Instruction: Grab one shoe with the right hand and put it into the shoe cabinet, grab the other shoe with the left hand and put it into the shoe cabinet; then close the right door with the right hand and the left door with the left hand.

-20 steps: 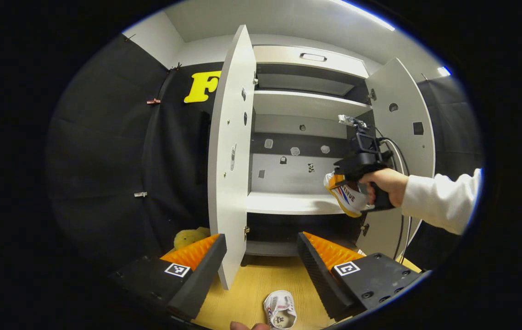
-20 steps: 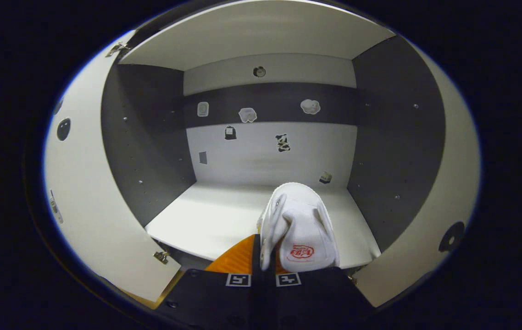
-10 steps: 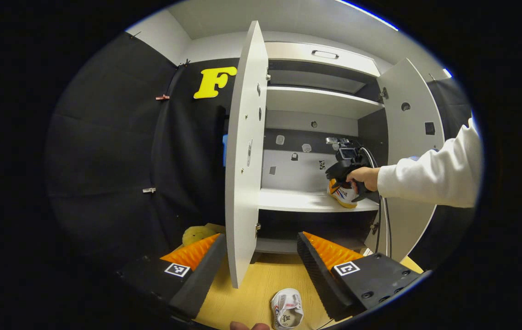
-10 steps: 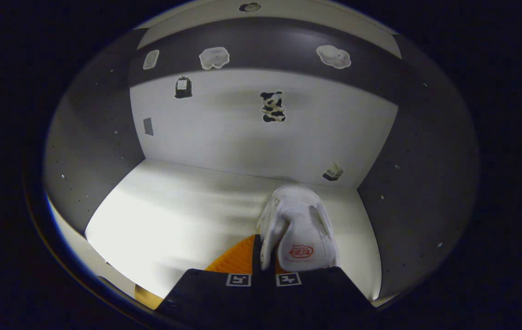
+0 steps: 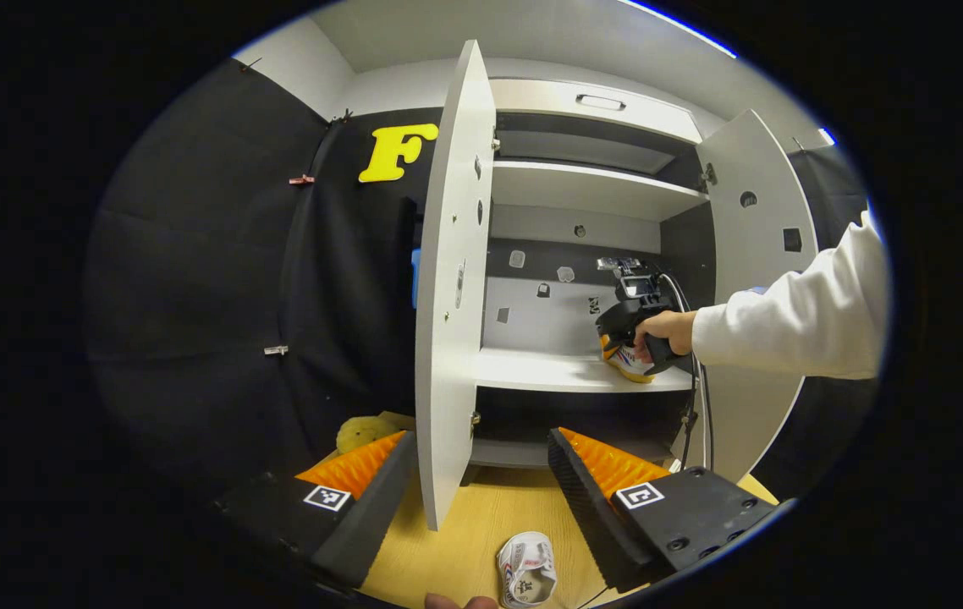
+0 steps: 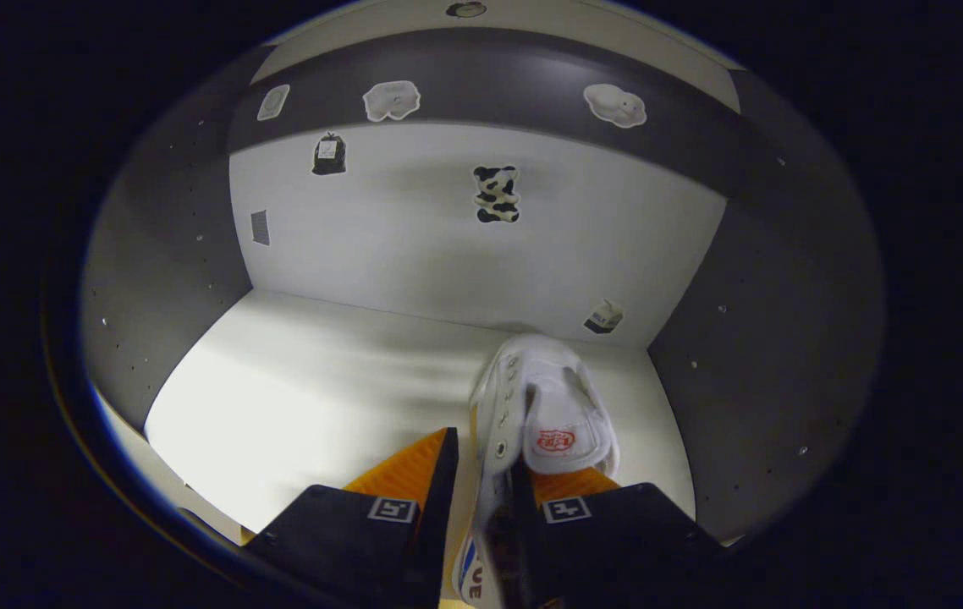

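The right gripper (image 6: 481, 486), fingers parting around the first shoe (image 6: 545, 406), is setting it on the cabinet shelf (image 6: 321, 381); the left gripper (image 5: 481, 474), fingers apart, is hovering above the second shoe (image 5: 526, 571), both doors open.

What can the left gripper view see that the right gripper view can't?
The left gripper view takes in the open left door and right door, a second shoe on the floor, a yellow plush toy and a hand in a white sleeve. The right gripper view, up close inside, catches the stickers on the back wall, like a spotted bear. Both share the white shelf and the shoe on it.
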A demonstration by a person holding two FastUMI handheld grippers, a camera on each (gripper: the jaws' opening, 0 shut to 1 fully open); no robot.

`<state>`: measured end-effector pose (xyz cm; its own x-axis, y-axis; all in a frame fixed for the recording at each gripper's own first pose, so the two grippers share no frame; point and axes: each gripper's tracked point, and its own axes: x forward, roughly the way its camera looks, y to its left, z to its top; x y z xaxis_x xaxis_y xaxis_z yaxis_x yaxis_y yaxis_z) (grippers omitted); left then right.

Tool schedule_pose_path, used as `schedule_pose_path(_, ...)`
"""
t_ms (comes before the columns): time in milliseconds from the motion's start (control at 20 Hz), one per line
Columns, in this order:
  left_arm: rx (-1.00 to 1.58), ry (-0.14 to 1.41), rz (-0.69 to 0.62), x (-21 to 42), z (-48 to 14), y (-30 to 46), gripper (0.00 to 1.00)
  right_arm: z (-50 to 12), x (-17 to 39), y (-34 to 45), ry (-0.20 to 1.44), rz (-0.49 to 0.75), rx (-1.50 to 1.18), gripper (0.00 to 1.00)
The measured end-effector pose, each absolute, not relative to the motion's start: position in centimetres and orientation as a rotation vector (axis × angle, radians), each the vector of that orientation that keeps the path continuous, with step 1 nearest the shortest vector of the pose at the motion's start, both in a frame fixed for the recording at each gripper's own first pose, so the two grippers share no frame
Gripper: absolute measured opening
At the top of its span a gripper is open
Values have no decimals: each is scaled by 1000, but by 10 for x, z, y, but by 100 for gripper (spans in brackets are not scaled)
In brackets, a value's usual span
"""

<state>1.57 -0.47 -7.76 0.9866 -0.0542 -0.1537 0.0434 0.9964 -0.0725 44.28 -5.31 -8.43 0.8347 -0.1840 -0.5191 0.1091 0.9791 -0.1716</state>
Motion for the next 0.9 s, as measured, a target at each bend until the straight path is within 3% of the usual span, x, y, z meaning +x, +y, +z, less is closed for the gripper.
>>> schedule_pose_path(50, -70, 153, -50, 15, -77, -6, 97, -80, 437, -50, 555, -145, -118, 42)
schedule_pose_path(100, -70, 150, -51, 13, -75, -7, 97, -77, 432, -44, 542, -130, -100, 58)
schedule_pose_path(150, -71, 148, -51, 12, -75, -8, 97, -73, 424, -40, 526, -122, -95, 63)
schedule_pose_path(200, -71, 148, -52, 11, -74, -8, 97, -67, 418, -38, 503, -116, -96, 80)
schedule_pose_path(300, -72, 147, -54, 9, -74, -8, 97, -53, 402, -36, 439, -117, -104, 96)
schedule_pose_path(550, -61, 134, -52, 5, -71, -7, 97, -4, 353, -28, 223, -115, -67, 98)
schedule_pose_path(900, -59, 191, -80, -5, -119, -9, 97, 31, 213, 6, 24, -31, -75, 98)
